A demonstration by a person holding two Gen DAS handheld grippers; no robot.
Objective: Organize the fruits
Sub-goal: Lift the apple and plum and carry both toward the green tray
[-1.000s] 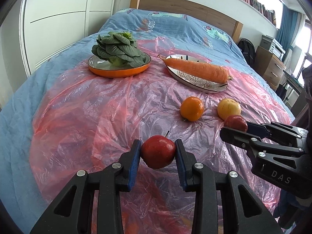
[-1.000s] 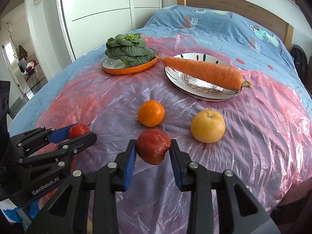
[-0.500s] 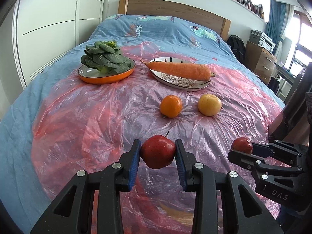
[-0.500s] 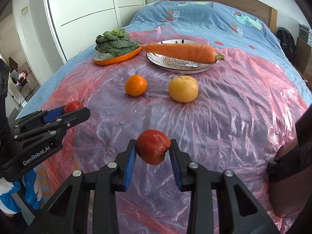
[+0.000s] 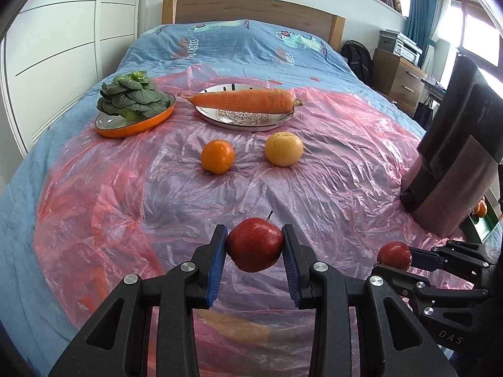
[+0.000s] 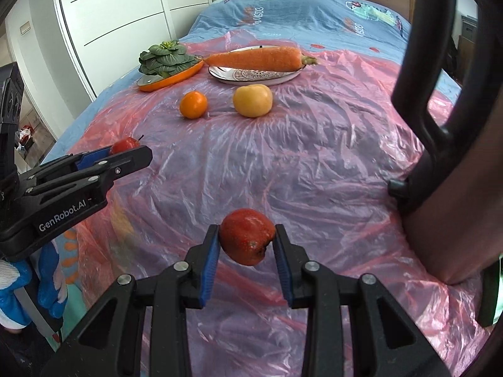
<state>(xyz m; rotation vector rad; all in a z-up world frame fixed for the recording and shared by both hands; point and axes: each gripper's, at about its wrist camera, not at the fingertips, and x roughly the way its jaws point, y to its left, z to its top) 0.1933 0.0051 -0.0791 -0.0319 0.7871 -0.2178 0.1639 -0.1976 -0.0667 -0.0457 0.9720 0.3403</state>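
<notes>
My left gripper [image 5: 254, 246] is shut on a shiny red apple with a stem [image 5: 254, 244], held above the near part of the pink plastic sheet. My right gripper [image 6: 246, 242] is shut on a duller red apple [image 6: 246, 235], also held above the sheet. Each gripper shows in the other's view, the right one [image 5: 393, 256] at lower right, the left one [image 6: 125, 150] at left. An orange [image 5: 217, 156] and a yellow apple [image 5: 283, 148] lie side by side on the sheet further back.
An orange dish with leafy greens [image 5: 135, 116] and a patterned plate [image 5: 245, 116] bearing a carrot [image 5: 245, 100] stand at the back. A dark chair back [image 6: 440, 100] stands close on the right. The bed's edges drop off left and near.
Both grippers have pulled back toward the near edge of the bed with their apples still held. The orange, yellow apple and plates now look farther away. The chair has come into view.
</notes>
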